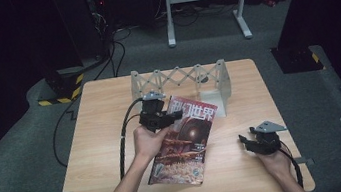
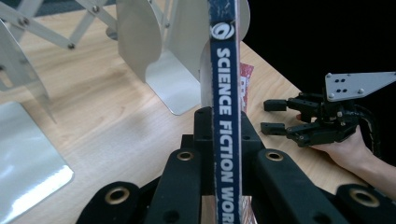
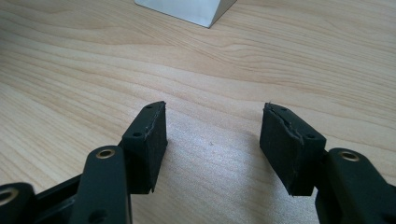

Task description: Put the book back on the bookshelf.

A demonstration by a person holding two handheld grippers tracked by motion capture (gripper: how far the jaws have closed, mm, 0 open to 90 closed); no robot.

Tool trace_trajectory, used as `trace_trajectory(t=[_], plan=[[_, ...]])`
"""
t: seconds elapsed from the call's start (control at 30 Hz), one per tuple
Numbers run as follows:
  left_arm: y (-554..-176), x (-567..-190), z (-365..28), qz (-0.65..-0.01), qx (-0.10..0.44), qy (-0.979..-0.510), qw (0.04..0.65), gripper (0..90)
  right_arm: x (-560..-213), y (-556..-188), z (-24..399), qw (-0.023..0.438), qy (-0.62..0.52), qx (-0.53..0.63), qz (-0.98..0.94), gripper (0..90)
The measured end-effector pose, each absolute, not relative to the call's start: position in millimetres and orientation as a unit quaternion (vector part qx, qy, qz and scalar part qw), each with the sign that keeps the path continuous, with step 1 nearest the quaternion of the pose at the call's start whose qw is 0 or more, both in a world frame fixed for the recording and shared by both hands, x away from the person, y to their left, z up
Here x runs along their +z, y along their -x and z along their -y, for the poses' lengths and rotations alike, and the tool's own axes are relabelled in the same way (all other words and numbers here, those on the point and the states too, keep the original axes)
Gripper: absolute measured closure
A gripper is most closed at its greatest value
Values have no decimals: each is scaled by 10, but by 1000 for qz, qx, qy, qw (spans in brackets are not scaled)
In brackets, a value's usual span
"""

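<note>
magazine (image 2: pixel 225 107) spine clamped, left claw (image 2: pixel 224 154)

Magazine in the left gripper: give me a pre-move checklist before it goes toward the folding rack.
1. Left gripper clamped on the magazine spine: ok, both jaws press on it.
2. Magazine clear of the table: cannot tell; in the high view its lower end looks close to the wood.
3. Rack upright at the far edge with open slots: ok.
4. Right gripper empty, jaws apart over bare wood: ok.
5. Right gripper out of the path: ok, it sits at the near right, apart from the magazine.
</note>
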State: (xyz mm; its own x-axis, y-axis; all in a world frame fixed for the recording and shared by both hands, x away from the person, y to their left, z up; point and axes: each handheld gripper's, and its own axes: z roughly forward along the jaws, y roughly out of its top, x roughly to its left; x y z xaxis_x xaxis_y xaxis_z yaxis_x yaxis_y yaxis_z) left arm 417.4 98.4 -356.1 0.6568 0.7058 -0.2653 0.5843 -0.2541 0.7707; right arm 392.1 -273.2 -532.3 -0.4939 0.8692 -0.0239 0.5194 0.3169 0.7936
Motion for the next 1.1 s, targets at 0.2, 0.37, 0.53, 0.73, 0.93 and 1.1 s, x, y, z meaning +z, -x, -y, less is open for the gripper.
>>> trace_trajectory(t=[0.2, 0.37, 0.53, 0.73, 0.93, 1.1], plan=[[-4227, -3423, -993, -405, 84, -797, 440, 838, -5324, -3919, 2731, 232, -447, 377, -777, 412], [-4286, -3322, -1011, -406, 97, -806, 421, 838, -5324, -3918, 2731, 232, -446, 378, -777, 412], [-4341, -3223, -1036, -407, 105, -811, 407, 837, -5324, -3917, 2731, 232, -447, 378, -777, 412], [-4409, -3117, -1069, -410, 113, -819, 386, 837, -5324, -3917, 2731, 232, -446, 377, -777, 412], [-4501, -3040, -1123, -415, 113, -828, 359, 836, -5323, -3915, 2730, 232, -447, 377, -777, 412], [-4569, -2985, -1170, -422, 115, -833, 339, 835, -5323, -3915, 2731, 232, -446, 377, -777, 412]])
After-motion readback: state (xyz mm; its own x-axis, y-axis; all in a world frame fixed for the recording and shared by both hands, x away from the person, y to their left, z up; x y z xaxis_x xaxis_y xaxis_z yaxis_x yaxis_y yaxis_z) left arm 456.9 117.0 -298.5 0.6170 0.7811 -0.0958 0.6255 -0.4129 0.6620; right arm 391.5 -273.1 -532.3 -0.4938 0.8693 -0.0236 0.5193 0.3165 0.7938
